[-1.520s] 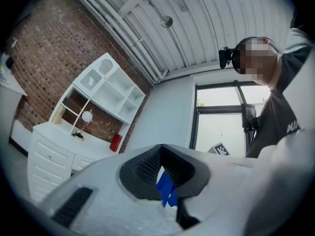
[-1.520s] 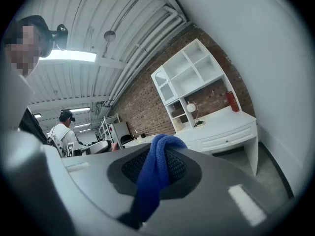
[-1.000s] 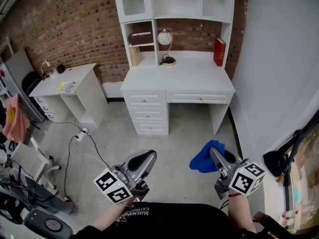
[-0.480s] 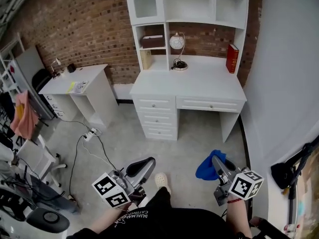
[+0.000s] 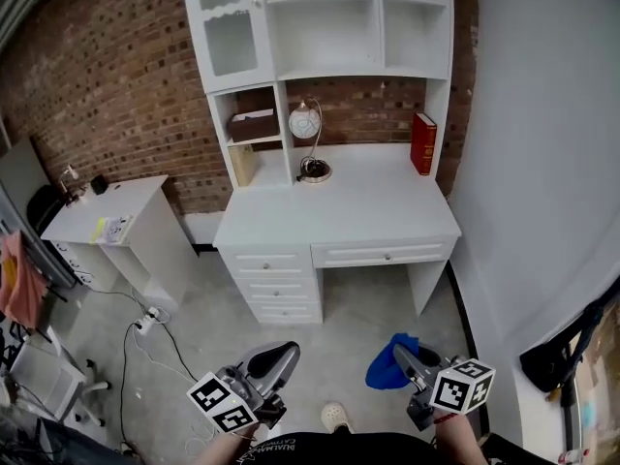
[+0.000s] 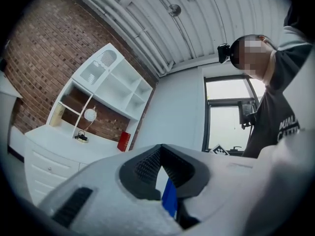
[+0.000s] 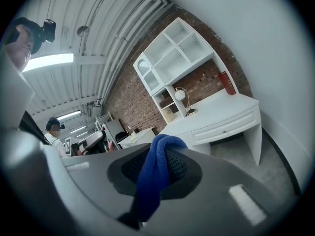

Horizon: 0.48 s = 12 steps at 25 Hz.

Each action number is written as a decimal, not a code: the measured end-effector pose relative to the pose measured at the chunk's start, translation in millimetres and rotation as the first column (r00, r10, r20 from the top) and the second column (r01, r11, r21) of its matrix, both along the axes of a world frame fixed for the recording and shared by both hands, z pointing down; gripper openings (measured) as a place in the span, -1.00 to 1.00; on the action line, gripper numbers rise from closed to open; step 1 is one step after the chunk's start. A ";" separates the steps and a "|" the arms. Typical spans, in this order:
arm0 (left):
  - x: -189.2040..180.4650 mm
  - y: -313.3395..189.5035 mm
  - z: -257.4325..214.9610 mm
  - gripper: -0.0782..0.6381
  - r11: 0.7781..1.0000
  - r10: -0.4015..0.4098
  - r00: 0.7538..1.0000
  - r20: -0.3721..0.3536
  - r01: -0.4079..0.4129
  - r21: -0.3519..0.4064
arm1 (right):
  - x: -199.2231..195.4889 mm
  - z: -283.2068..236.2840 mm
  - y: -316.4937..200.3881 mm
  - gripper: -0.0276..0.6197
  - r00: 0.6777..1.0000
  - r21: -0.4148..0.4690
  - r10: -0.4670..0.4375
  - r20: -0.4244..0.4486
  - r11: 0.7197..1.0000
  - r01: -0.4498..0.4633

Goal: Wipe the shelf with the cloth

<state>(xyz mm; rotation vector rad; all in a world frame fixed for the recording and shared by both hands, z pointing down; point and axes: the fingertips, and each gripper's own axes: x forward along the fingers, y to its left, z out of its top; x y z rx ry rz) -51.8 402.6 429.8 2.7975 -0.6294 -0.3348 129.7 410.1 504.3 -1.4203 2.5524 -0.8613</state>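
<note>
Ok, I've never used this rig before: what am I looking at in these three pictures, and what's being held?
No robot here: a person holds a two-jaw gripper in each hand. The wide picture is from a camera on the person's head, looking down. The other two are from cameras riding on each gripper, looking along its jaws. The right gripper is shut on a blue cloth. The left gripper has its jaws together; a blue sliver between them is unclear. Ahead stands a white desk with shelves, a lamp and a red book.
</note>
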 end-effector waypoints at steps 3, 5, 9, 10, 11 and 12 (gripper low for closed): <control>13.4 -56.5 -3.2 -0.79 1.000 0.001 1.000 0.000 -0.001 -0.008 | 6.7 -9.0 -50.5 -0.79 1.000 0.006 -0.015 -0.012 1.000 0.015; 21.2 -91.8 -11.0 -0.79 1.000 0.003 1.000 -0.017 -0.004 -0.007 | 11.3 -16.9 -86.4 -0.79 1.000 0.012 -0.010 -0.019 1.000 0.010; 30.7 -154.8 -25.7 -0.79 1.000 -0.006 1.000 -0.008 0.006 0.028 | 12.3 -38.7 -153.0 -0.79 1.000 0.046 -0.018 -0.018 0.999 0.019; 30.0 -169.4 -28.1 -0.79 0.999 -0.020 1.000 -0.008 0.020 0.035 | 11.3 -41.9 -166.4 -0.79 0.999 0.049 -0.026 -0.019 0.998 0.027; 28.7 -182.6 -29.7 -0.79 0.999 -0.034 0.999 -0.012 0.034 0.039 | 10.6 -43.6 -178.0 -0.79 0.999 0.048 -0.035 -0.020 0.998 0.036; 27.5 -194.2 -30.9 -0.79 0.998 -0.042 0.999 -0.016 0.042 0.040 | 10.1 -44.1 -188.2 -0.79 0.999 0.044 -0.044 -0.020 0.998 0.045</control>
